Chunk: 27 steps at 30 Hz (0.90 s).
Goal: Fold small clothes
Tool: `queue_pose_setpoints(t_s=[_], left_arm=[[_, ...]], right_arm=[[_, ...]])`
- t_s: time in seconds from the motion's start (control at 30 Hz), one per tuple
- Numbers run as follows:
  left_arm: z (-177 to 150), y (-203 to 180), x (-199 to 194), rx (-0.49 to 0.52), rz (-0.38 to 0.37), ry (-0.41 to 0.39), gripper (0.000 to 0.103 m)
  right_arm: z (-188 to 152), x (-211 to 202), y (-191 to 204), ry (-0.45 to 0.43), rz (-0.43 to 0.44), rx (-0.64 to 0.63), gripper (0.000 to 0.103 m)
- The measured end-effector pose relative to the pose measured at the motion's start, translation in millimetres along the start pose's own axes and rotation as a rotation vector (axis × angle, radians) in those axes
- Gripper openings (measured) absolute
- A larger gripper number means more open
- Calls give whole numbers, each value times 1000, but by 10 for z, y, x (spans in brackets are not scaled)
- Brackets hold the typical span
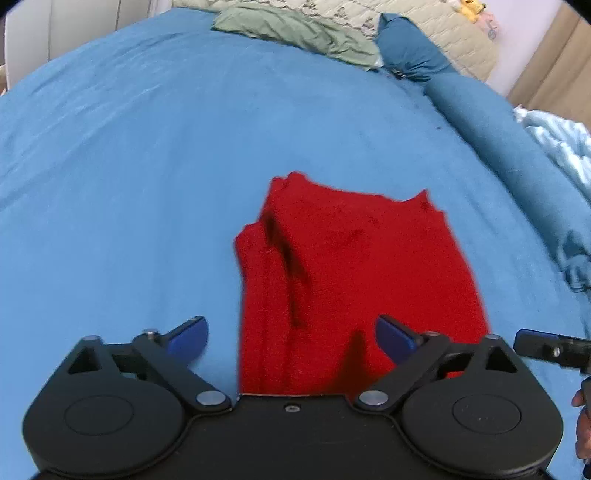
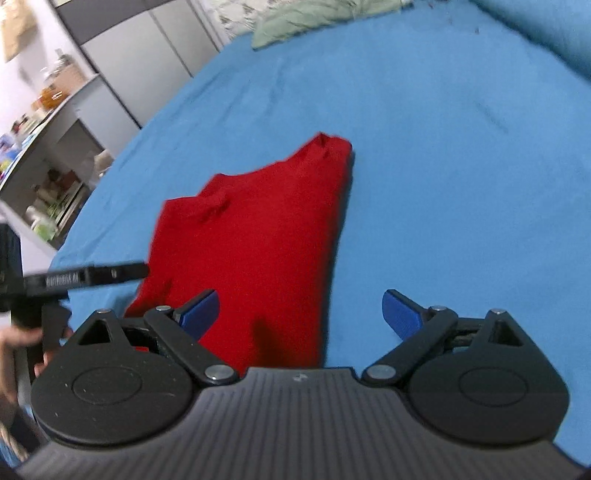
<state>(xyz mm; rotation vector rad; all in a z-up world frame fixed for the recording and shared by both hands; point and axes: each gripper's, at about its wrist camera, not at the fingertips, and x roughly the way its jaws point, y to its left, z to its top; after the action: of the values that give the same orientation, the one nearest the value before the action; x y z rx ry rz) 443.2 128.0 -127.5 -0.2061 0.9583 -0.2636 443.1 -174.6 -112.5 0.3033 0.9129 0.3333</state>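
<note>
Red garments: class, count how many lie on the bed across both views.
1. The red garment lies folded on the blue sheet, just ahead of both open tongs. A green cloth sits far off; more may be hidden.

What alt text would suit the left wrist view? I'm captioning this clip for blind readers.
A folded red garment lies flat on a blue bedsheet, just ahead of the left gripper, whose blue-tipped jaws are open and empty. A green cloth lies at the far end.

Your left gripper and right gripper both hovered with jaws spread wide, gripping nothing, side by side.
</note>
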Motion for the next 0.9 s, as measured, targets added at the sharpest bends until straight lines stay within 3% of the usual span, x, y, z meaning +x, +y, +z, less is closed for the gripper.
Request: queue_pose_setpoints(t_s=[0.23,0.3,0.37,0.43,0.5,0.53,0.6,0.73,0.9], left_arm=[[-86,73,200,10,-36,9,89],[-92,56,213,14,-48,2,85],[-104,45,203,18,-67,-2,66],[-100,29,200,4,-101,7,51],[-91,-16,162,12,-96,3,40],[-88,-48,138,21,-91,-3,31],[-72,-111,80,41,-73,-14,27],[-69,-300,-120,103,-41,-35,25],[-191,-619,-641,143,-68,-84,24]], right_arm=[[-65,518,-15,53,26,62,101],[-70,561,31,50,44,47,89],[-61,586,81,61,67,37,77],[-47,597,129,61,38,26,68],[-41,571,164,49,29,19,52],[-37,551,184,39,29,17,48],[-25,499,224,21,27,12,42],[-2,287,308,-21,41,2,39],[-40,-288,362,-61,71,-20,39]])
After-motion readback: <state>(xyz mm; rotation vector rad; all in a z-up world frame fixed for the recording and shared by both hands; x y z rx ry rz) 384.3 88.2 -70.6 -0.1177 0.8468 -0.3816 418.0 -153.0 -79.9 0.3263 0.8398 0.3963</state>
